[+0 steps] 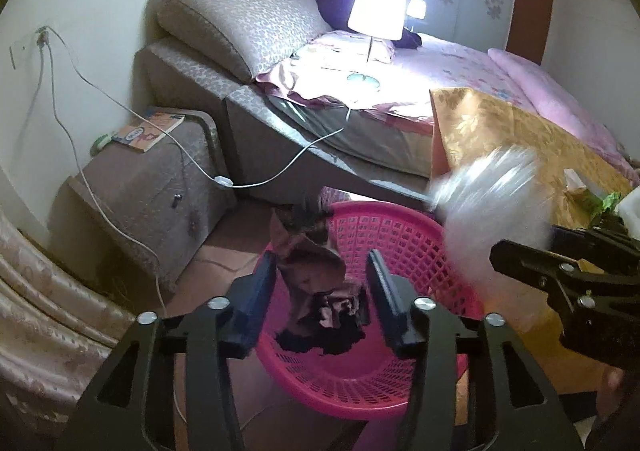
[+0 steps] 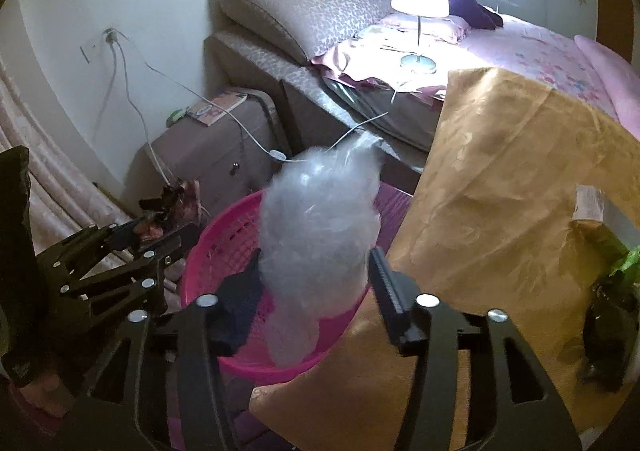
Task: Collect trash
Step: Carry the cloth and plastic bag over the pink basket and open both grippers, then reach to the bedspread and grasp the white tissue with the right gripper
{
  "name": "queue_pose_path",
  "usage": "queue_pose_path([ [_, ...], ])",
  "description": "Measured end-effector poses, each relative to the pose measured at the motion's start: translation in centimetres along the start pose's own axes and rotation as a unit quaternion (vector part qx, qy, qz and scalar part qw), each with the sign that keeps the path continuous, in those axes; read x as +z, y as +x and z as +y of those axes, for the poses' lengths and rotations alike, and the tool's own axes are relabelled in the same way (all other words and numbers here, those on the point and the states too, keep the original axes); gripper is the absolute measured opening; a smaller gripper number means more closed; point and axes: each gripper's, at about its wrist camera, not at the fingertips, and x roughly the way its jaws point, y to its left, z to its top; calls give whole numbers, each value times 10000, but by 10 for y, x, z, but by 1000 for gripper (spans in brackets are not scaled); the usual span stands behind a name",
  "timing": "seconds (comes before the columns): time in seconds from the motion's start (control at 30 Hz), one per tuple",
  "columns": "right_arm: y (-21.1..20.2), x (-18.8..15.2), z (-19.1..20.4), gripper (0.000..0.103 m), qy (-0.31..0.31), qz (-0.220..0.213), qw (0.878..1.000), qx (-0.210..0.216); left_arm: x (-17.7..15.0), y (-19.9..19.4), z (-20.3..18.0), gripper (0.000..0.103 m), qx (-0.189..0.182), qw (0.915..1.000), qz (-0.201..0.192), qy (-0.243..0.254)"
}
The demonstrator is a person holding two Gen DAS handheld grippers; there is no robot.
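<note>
A pink plastic basket [image 1: 400, 247] [image 2: 224, 243] stands on the floor below both grippers. My left gripper [image 1: 322, 299] [image 2: 160, 225] is open above it; a crumpled brown wrapper [image 1: 312, 263] [image 2: 176, 199] hangs between its fingers, and I cannot tell whether it touches them. My right gripper [image 2: 316, 291] [image 1: 504, 251] is open over the basket's right side; a crumpled clear plastic bag [image 2: 320, 223] [image 1: 492, 203], blurred, is between its fingers. Dark trash [image 1: 320, 343] lies in the basket.
A table with a golden cloth [image 2: 500, 191] stands right of the basket, with green and dark items [image 2: 612, 291] on it. A bed [image 1: 460, 67] with a lit lamp [image 1: 376, 11] is behind. A nightstand [image 1: 160, 179] with a book and cables stands at left.
</note>
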Motion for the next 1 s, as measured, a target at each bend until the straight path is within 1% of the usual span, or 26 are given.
queue_pose_path([
  [0.03,-1,-1,0,61,10,-18,10000,-3,0,0,1,56,18,10000,-10,-23],
  [0.1,-1,-2,0,63,22,-44,10000,-1,0,-1,2,59,37,10000,-20,-60],
  [0.23,-2,-5,-1,64,46,-66,10000,7,0,-2,4,66,91,9999,-49,-99],
  [0.43,-7,-9,-6,64,110,-134,9998,-43,1,-5,1,72,184,9997,-150,-20],
  [0.67,-23,-16,-12,65,223,-321,9990,-220,0,-6,-4,75,162,9997,-193,12],
  [0.87,-45,-26,-19,65,246,-526,9973,-455,-2,-7,-15,76,48,9997,-202,148],
  [1.0,-66,-38,-28,65,249,-692,9951,-666,-4,-9,-26,77,-50,9993,-228,278],
])
